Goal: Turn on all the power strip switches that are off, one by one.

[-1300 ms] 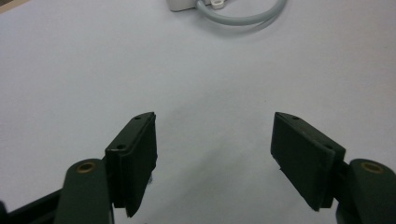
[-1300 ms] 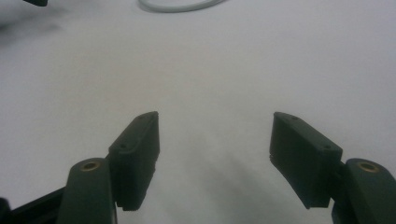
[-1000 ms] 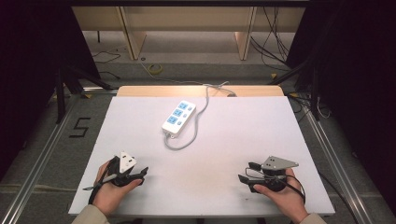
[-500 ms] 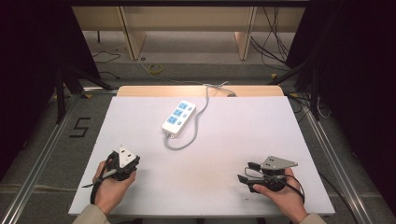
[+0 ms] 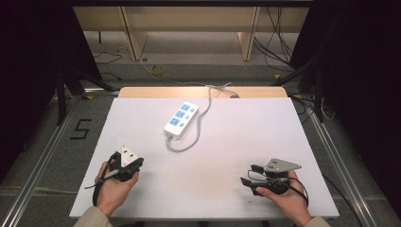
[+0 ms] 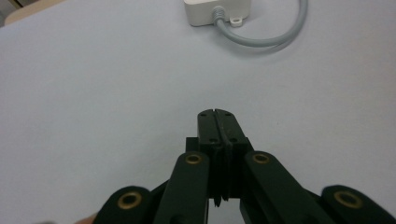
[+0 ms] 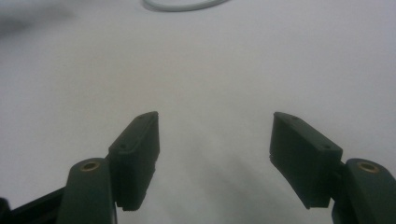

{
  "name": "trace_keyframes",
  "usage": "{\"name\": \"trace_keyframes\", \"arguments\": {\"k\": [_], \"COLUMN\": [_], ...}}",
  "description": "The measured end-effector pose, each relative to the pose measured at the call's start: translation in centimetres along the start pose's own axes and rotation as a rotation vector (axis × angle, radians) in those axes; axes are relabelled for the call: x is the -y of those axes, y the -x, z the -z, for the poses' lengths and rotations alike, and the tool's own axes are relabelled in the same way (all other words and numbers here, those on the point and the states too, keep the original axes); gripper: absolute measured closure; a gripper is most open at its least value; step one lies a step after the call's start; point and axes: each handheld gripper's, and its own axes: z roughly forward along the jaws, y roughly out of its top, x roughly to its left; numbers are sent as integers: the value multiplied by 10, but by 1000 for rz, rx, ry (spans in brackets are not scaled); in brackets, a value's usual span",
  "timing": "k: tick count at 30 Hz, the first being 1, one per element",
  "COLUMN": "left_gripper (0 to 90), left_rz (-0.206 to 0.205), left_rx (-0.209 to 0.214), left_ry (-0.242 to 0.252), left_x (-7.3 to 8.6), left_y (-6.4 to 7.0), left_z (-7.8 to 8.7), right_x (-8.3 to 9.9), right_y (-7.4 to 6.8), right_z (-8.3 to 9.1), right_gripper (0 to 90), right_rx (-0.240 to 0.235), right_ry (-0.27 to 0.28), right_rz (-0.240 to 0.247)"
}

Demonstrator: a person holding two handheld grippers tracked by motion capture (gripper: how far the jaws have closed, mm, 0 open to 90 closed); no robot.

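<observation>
Toward the far middle of the counter (image 5: 302, 142) lay the white power strip (image 5: 181, 119), its blue sockets facing up and its long axis slanted, well apart from both of my tools. Its grey cord (image 5: 189, 142) looped off the near end and curved back along the strip's right side toward the far edge. My left hand-held gripper (image 5: 126, 163) rested near the front left of the counter, held in my left hand (image 5: 112, 185); the strip lay ahead of it and to its right. Seen from the left gripper view, its jaws were pressed together with nothing between them, hovering just above bare counter, the strip's near end (image 6: 217, 11) at the top of that picture. My right hand-held gripper (image 5: 248, 178) sat near the front right, in my right hand (image 5: 286, 198), jaws pointing left. Its jaws stood wide apart, empty, over bare counter.
</observation>
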Motion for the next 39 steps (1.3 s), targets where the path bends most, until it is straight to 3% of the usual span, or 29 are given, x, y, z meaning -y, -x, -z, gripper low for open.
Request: {"name": "trace_keyframes", "arguments": {"k": [6,20,24,28,39], "left_gripper": [895,895,896,897,897], "left_rz": [-1,-13,7,4,-34], "left_rx": [12,24,7,20,30], "left_ry": [-23,-18,-31,-34,-45], "left_x": [-2,-20,-25,-28,-50], "left_y": [0,1,0,0,6], "left_z": [-3,-19,-21,-23,-36], "right_x": [0,1,1,1,0], "right_y": [1,1,1,0,-2], "right_z": [0,1,1,2,2], "right_gripper": [340,341,340,340,340], "right_rx": [3,4,5,6,13], "right_ry": [3,14,15,11,7], "right_rz": [0,-5,-1,0,10]}}
